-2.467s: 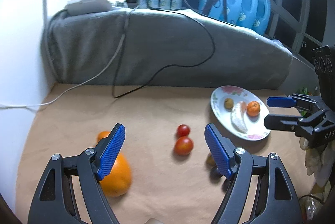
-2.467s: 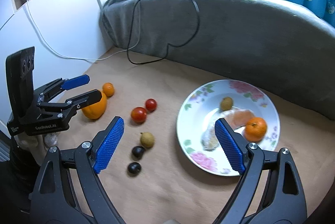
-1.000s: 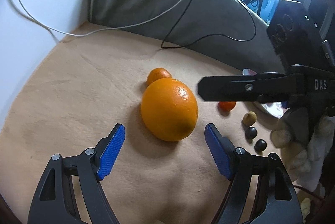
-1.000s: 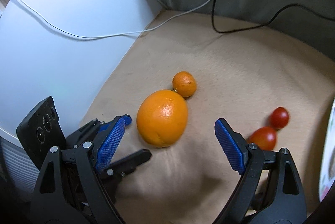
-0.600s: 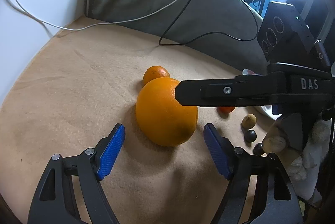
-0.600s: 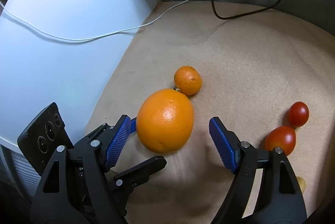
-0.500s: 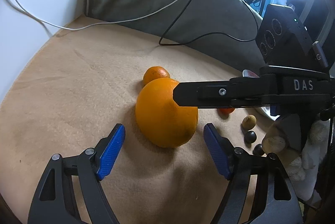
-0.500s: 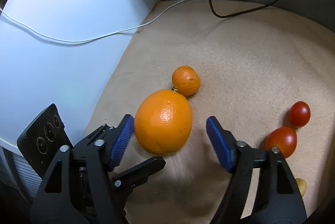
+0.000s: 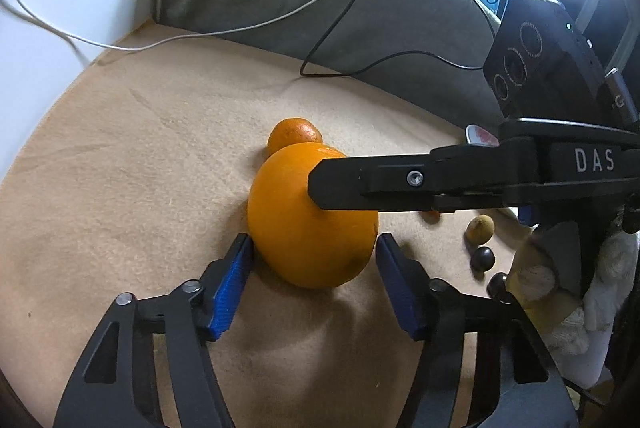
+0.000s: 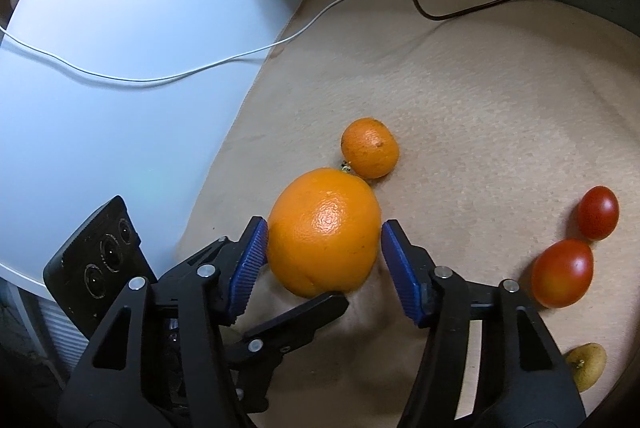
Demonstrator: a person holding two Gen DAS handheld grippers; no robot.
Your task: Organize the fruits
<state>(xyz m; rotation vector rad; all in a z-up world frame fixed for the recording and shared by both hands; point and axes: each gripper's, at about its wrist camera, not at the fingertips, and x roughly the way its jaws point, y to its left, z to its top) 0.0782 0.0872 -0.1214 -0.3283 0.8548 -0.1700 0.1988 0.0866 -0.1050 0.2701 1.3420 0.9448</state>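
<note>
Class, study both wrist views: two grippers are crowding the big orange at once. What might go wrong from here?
1. Both the left gripper and right gripper straddle the large orange; they may collide.
2. The small mandarin sits right against it, so lifting or nudging could send it rolling.
3. The orange fills nearly the whole gap between the fingers, so a squeeze may slip off.

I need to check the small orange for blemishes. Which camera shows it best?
The right wrist view: the small orange shows whole and unblocked, skin texture and stem end visible, touching the big orange. The left wrist view shows only its top, the rest hidden behind the big orange.
</note>
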